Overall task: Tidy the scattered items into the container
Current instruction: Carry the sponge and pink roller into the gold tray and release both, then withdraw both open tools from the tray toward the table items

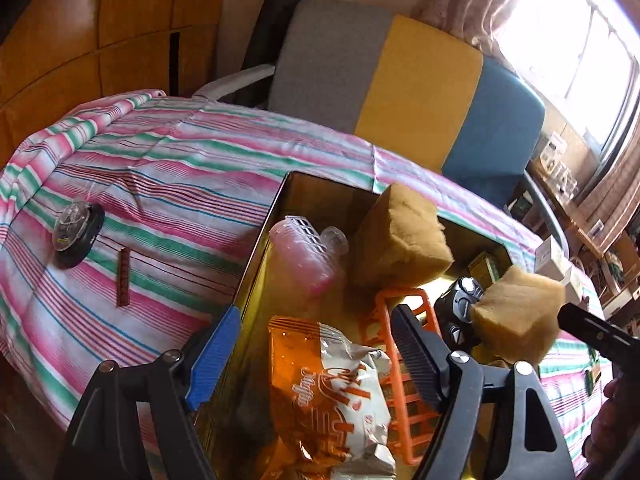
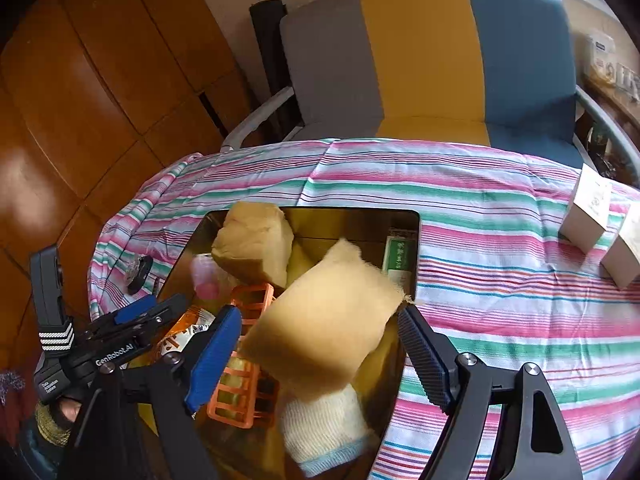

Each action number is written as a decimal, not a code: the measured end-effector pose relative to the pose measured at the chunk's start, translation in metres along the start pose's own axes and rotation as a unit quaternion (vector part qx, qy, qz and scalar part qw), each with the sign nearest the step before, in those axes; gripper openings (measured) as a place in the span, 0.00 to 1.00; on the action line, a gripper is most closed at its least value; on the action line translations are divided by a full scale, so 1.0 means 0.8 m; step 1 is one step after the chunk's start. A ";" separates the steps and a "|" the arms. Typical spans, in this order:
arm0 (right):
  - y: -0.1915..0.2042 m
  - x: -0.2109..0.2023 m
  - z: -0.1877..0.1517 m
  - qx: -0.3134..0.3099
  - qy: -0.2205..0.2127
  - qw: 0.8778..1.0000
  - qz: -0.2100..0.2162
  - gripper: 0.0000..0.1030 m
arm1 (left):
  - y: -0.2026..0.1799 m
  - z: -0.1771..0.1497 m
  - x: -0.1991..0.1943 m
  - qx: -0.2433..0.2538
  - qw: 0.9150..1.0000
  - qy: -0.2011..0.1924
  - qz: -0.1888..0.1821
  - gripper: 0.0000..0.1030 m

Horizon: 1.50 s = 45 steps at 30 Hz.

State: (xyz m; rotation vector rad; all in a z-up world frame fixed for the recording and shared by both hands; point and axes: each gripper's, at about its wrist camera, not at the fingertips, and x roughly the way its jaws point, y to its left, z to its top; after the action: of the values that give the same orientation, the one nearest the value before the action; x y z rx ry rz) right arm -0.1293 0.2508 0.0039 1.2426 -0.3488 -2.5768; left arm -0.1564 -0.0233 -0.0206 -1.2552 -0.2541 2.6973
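Observation:
A gold tin container sits on the striped cloth. It holds an orange basket, a snack bag, a pink plastic cup and a white knitted cloth. My left gripper is open above the snack bag. One tan sponge is loose beyond its fingertips, over the container. My right gripper is open too. A second tan sponge, blurred, lies between its pads, which do not press on it. The left gripper also shows at the left of the right wrist view.
Left of the container, a black disc with a clear piece and a brown stick lie on the cloth. Two white boxes stand at the right. A grey, yellow and blue chair is behind the table.

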 end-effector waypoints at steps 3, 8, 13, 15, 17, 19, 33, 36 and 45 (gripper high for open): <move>-0.017 -0.014 -0.009 0.021 -0.008 1.000 -0.002 0.80 | -0.014 -0.008 -0.024 0.006 1.000 -0.023 -0.017 0.77; -0.053 -0.042 -0.037 0.062 -0.019 0.998 -0.011 0.84 | -0.072 -0.033 -0.055 0.046 0.995 -0.022 -0.088 0.77; -0.111 -0.079 -0.078 0.114 -0.027 0.993 -0.034 0.84 | -0.170 -0.083 -0.068 0.142 0.974 0.014 -0.176 0.77; -0.140 -0.096 -0.095 0.137 -0.031 0.989 -0.048 0.85 | -0.212 -0.109 -0.069 0.190 0.961 0.029 -0.198 0.77; -0.175 -0.117 -0.115 0.164 -0.037 0.984 -0.066 0.85 | -0.251 -0.138 -0.066 0.235 0.946 0.048 -0.218 0.77; -0.211 -0.142 -0.136 0.192 -0.044 0.976 -0.088 0.85 | -0.285 -0.163 -0.057 0.267 0.933 0.070 -0.230 0.77; -0.433 -0.265 -0.194 0.309 -0.087 0.918 -0.233 0.90 | -0.325 -0.229 0.008 0.296 0.922 0.153 -0.198 0.77; -0.461 -0.258 -0.169 0.300 -0.084 0.917 -0.251 0.90 | -0.326 -0.228 0.011 0.295 0.922 0.149 -0.204 0.78; -0.514 -0.209 -0.073 0.265 -0.069 0.919 -0.282 0.92 | -0.324 -0.227 0.016 0.287 0.922 0.134 -0.224 0.84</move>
State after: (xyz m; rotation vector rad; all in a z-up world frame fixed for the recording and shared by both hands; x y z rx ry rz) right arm -0.0350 0.6860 -0.0434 1.5112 -0.8836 -3.2061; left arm -0.0067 0.2474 -0.0888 -1.1761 0.2440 1.9698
